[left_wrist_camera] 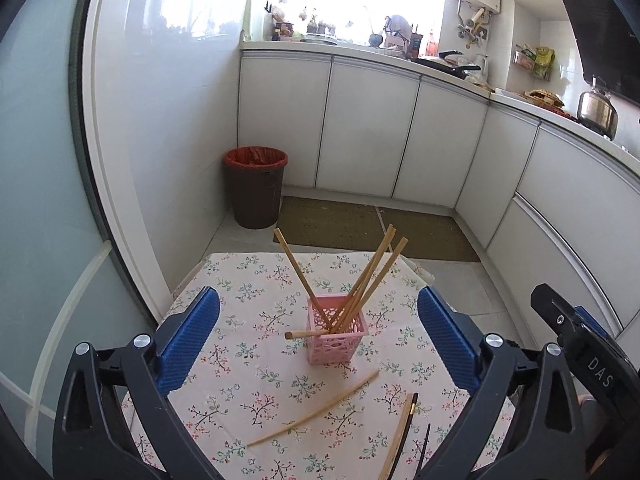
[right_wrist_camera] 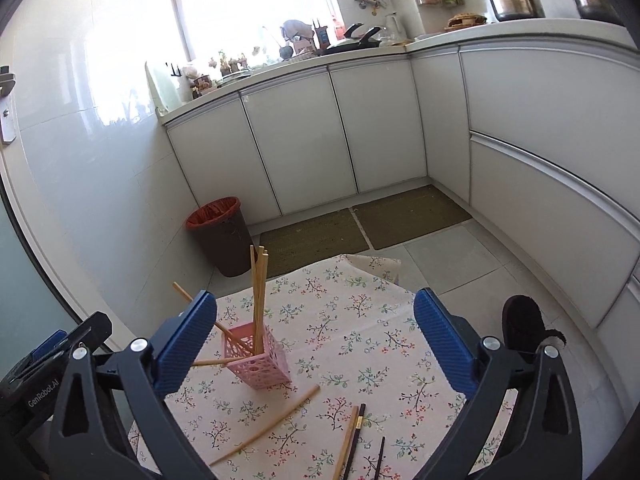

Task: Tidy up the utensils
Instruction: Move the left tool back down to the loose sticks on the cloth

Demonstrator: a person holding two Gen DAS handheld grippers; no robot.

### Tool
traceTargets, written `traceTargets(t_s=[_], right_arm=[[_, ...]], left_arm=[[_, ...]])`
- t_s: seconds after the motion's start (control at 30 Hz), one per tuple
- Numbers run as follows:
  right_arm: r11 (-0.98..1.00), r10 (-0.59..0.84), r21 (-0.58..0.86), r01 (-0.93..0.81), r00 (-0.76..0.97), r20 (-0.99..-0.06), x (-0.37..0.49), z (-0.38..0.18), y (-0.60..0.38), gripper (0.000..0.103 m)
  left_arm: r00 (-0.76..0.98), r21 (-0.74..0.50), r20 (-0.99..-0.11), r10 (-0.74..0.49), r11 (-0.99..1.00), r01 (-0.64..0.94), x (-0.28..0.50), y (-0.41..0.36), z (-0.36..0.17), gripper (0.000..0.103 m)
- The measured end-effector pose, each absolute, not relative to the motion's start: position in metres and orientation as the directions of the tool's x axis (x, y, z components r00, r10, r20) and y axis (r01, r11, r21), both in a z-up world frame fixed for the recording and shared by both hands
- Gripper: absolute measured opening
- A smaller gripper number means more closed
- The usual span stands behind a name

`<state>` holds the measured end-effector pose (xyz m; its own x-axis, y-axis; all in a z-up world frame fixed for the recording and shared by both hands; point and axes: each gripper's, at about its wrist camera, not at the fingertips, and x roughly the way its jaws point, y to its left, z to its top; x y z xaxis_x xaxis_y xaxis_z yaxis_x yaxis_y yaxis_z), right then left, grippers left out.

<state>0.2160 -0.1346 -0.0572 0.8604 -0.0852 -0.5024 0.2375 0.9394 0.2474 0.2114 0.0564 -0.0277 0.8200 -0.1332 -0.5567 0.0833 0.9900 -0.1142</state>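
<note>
Only right view: dark slipper (right_wrist_camera: 522,322), perhaps, beside table (right_wrist_camera: 360,320).

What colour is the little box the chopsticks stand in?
Pink, with lacy cut-out holes. The box shows best in the left wrist view.

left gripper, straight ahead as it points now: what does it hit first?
Probably the pink basket holding the upright chopsticks: it sits centred between the open left gripper's fingers, nothing nearer in line. Depth is uncertain.

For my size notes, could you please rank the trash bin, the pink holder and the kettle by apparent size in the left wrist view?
1. trash bin
2. pink holder
3. kettle
The holder sits nearest the camera, which inflates it.
</note>
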Motion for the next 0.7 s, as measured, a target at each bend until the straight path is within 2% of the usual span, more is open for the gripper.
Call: traceTargets(t_s=[0.23, 0.47, 0.57, 0.7], right_arm=[[0.907, -0.084, 0.293, 0.304, 0.810, -0.581, 0.185, -0.093, -0.172, 0.096], [0.854, -0.029, 0.341, 0.394, 0.689, -0.725, 0.149, -0.158, -0.214, 0.096], [0.833, -0.014, 0.349, 0.430, 0.646, -0.763, 0.141, -0.179, -0.230, 0.096], [0.810, -0.004, 0.361, 0.462, 0.619, -0.785, 0.137, -0.194, -0.244, 0.096]], left_arm=[[0.746, -0.081, -0.643, -0.170, 0.985, 0.154, 0.216, 0.036, -0.051, 0.096], [0.535, -0.064, -0.806, -0.254, 0.936, 0.347, 0.236, -0.017, -0.109, 0.096], [0.403, -0.050, -0.885, -0.231, 0.910, 0.412, 0.256, -0.041, -0.150, 0.096], [0.279, -0.001, -0.952, -0.130, 0.907, 0.420, 0.283, -0.060, -0.205, 0.095]])
